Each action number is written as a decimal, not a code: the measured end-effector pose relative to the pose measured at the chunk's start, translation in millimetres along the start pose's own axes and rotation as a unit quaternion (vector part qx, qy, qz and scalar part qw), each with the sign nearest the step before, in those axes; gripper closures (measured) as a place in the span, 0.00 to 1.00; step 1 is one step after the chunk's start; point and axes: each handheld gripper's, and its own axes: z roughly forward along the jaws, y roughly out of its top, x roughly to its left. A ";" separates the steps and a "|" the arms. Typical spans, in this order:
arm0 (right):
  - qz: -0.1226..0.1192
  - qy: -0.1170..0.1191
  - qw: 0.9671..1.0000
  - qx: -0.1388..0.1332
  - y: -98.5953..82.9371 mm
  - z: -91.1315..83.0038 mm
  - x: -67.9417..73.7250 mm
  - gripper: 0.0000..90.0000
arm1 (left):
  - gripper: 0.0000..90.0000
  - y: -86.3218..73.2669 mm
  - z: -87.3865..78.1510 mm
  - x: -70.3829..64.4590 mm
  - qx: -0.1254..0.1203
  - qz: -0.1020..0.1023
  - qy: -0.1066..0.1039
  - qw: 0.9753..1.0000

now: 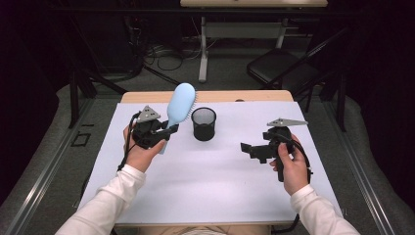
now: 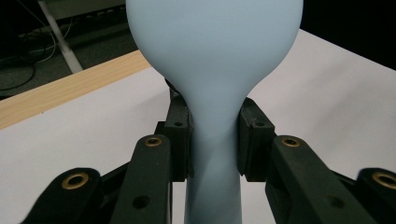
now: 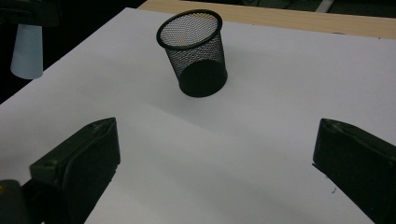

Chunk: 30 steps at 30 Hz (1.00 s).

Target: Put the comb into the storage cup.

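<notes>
Hairbrush (image 1: 179,104) sits pinched at its neck in our left gripper (image 2: 214,140); we lower it handle-first into the mesh cup (image 1: 203,124), right gripper (image 3: 215,154) jaws spread wide.

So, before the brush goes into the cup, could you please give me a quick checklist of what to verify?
1. Left gripper shut on the brush at its neck: ok.
2. Brush lifted off the table, head up, handle end down: ok.
3. Cup upright, mouth open, nothing seen inside: ok.
4. Brush lined up over the cup: not ok, it is held to the cup's left.
5. Right gripper open, apart from the cup: ok.
6. Grip firm enough not to slip: cannot tell.
</notes>
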 end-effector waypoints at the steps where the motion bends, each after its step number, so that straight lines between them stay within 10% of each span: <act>1: 0.002 0.003 1.000 0.001 2.2 0.7 0.6 0.00 | 0.77 0.6 0.2 -0.1 0.000 0.000 0.001 1.000; 30: 0.018 -0.005 1.000 0.014 39.6 21.8 8.6 0.00 | 0.77 7.6 21.1 -10.2 -0.014 -0.002 -0.014 1.000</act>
